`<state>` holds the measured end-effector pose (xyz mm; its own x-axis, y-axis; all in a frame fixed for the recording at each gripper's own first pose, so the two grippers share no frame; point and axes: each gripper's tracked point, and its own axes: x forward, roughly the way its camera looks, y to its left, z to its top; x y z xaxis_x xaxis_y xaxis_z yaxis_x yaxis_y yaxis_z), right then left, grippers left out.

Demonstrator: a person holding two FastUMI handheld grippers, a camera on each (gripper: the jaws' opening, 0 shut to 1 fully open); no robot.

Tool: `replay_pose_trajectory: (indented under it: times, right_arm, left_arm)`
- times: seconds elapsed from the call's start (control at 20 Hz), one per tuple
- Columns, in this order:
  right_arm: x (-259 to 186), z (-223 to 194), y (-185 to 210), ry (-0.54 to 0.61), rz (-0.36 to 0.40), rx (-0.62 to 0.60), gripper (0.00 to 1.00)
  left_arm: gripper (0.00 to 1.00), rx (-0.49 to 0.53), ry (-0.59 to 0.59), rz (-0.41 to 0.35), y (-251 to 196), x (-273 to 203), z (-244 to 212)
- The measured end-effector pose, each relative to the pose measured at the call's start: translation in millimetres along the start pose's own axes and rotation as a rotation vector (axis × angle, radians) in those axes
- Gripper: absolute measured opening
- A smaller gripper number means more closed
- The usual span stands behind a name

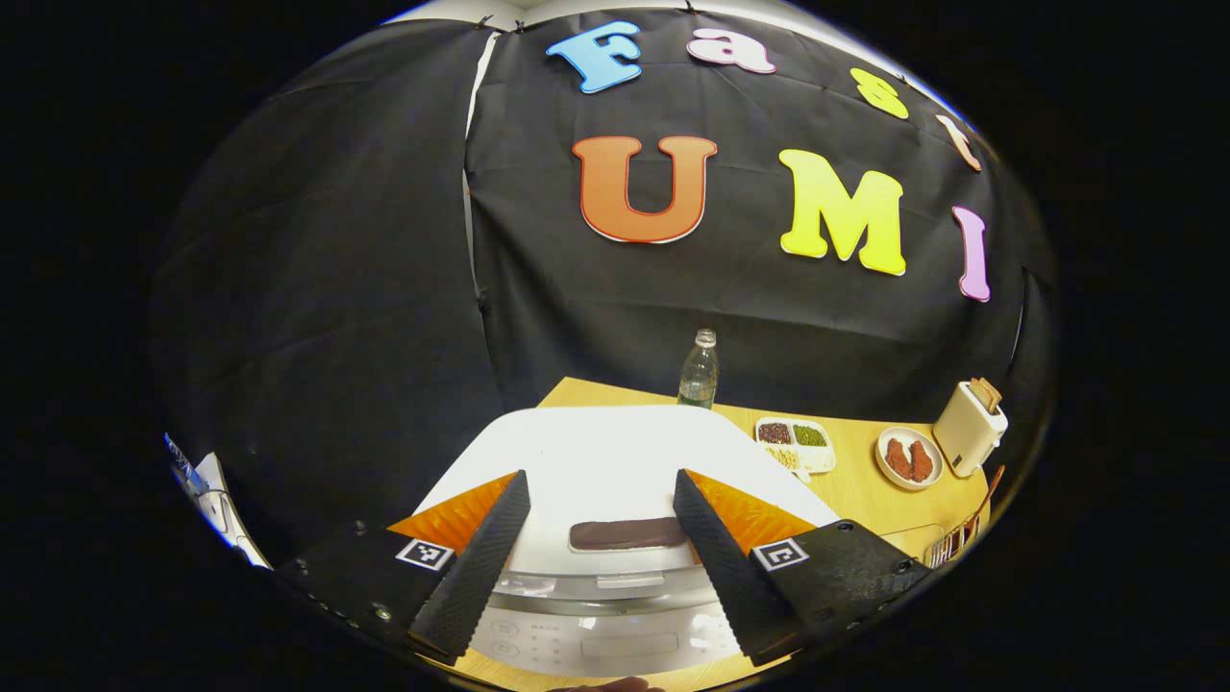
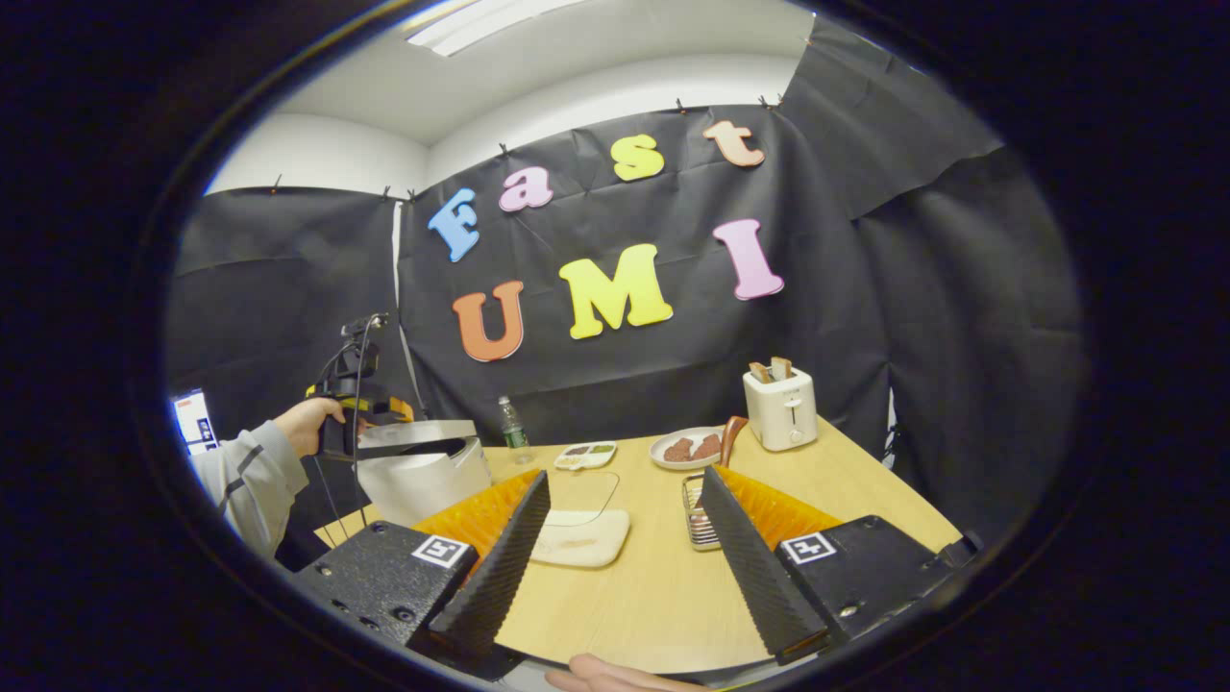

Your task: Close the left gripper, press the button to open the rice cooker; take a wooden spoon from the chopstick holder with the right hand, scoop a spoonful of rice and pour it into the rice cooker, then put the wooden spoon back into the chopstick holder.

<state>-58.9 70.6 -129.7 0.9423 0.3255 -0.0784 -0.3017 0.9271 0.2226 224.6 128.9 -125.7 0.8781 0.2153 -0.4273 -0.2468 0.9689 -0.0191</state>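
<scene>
Black ribbed fingers of the left gripper (image 1: 601, 553) stand spread wide over the white closed-lid rice cooker (image 1: 615, 461), its dark oblong button (image 1: 627, 533) at six o'clock. Pressing unclosed, they may straddle it. Right gripper (image 2: 625, 557) gapes empty; wooden spoon (image 2: 732, 437) at one o'clock.

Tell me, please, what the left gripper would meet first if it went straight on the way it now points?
Most likely the rice cooker: the open left gripper hovers over its closed white lid, fingers framing the dark button. Depth is unclear, so it might instead skim over the lid.
</scene>
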Motion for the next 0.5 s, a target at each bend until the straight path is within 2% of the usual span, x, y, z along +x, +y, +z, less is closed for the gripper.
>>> replay_pose_trajectory:
  times: [0.05, 0.1, 0.15, 0.2, 0.25, 0.5]
  right_arm:
    - [-3.3, -2.3, 1.2, -0.005, 0.002, -0.003, 0.96]
    - [-6.0, -5.6, 3.4, -0.003, 0.005, -0.008, 1.00]
    - [-9.2, -9.6, 5.0, 0.004, 0.007, -0.015, 0.95]
    - [-14.0, -10.9, 7.2, 0.007, 0.013, -0.021, 1.00]
    - [-19.6, -9.5, 9.3, 0.000, 0.017, -0.023, 1.00]
    - [-30.2, 0.4, 9.0, -0.039, -0.018, -0.062, 1.00]
  left_arm:
    - [0.98, -0.002, 0.014, 0.003, -1.0, -0.8, -8.0]
    - [0.98, 0.005, 0.026, 0.004, -2.2, -0.8, -17.1]
    - [0.98, 0.008, 0.044, 0.004, -2.2, -1.9, -26.1]
    - [0.98, 0.011, 0.056, 0.002, -3.0, -2.1, -31.6]
    - [0.98, 0.010, 0.060, 0.002, -4.6, -5.8, -34.5]
    - [0.98, -0.023, -0.011, -0.035, -18.6, -19.4, -22.3]
